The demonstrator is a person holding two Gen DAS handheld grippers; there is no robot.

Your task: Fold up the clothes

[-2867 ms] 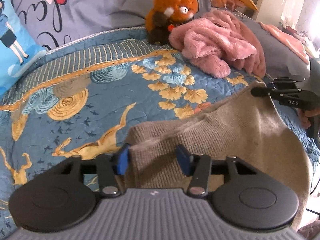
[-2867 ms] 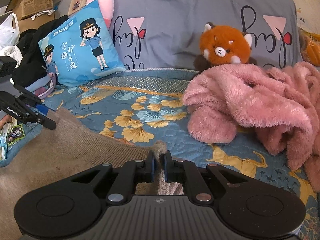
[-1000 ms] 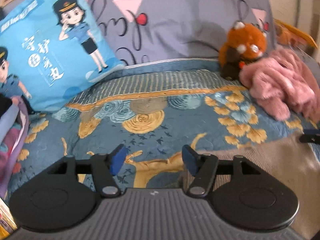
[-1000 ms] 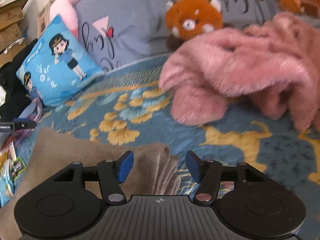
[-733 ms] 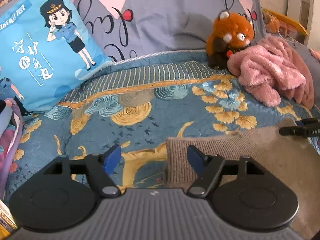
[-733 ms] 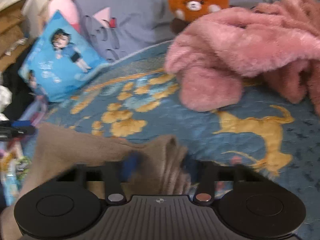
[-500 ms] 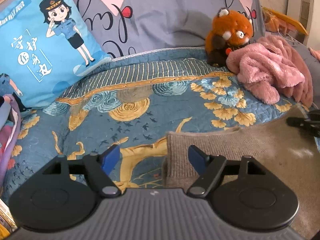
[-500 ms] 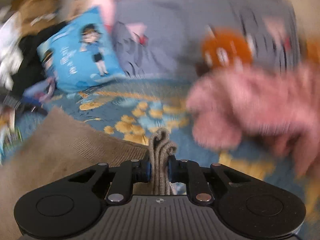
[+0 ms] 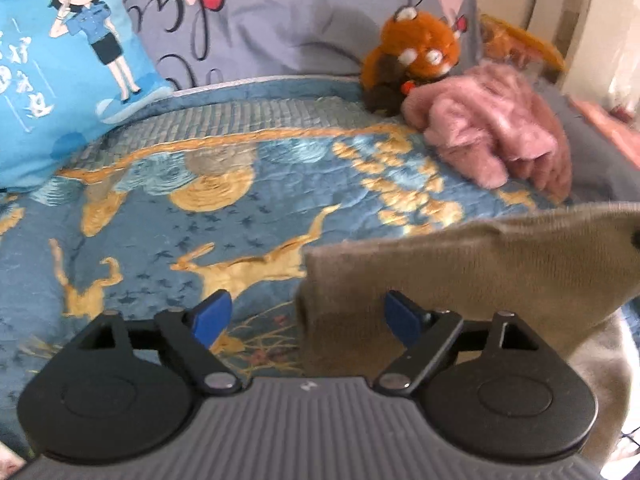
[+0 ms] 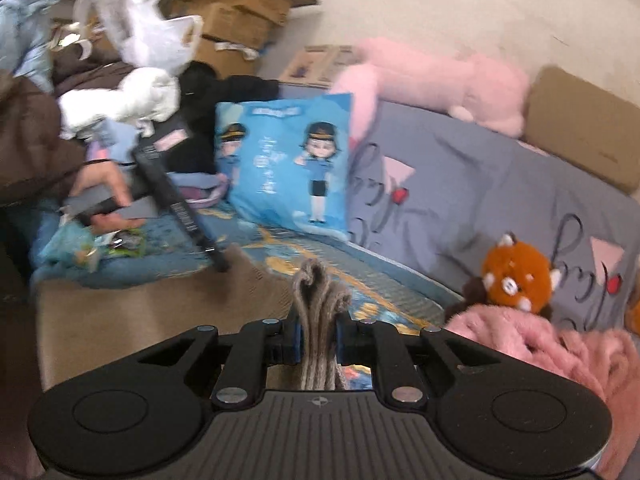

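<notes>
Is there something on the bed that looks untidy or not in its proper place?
Yes. The pink fluffy garment lies crumpled in a heap against the red panda plush, unfolded. The beige sweater is also bunched, one corner pinched in the right gripper.

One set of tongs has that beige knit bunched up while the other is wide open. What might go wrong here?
The right tongs pinch only a narrow bunch of the beige sweater, so it might slip out or stretch. The left tongs are opening, with the sweater's edge loose between the pads; if they close now they may catch just a corner, making a crooked fold. The pink fluffy garment lies nearby and could get snagged.
</notes>
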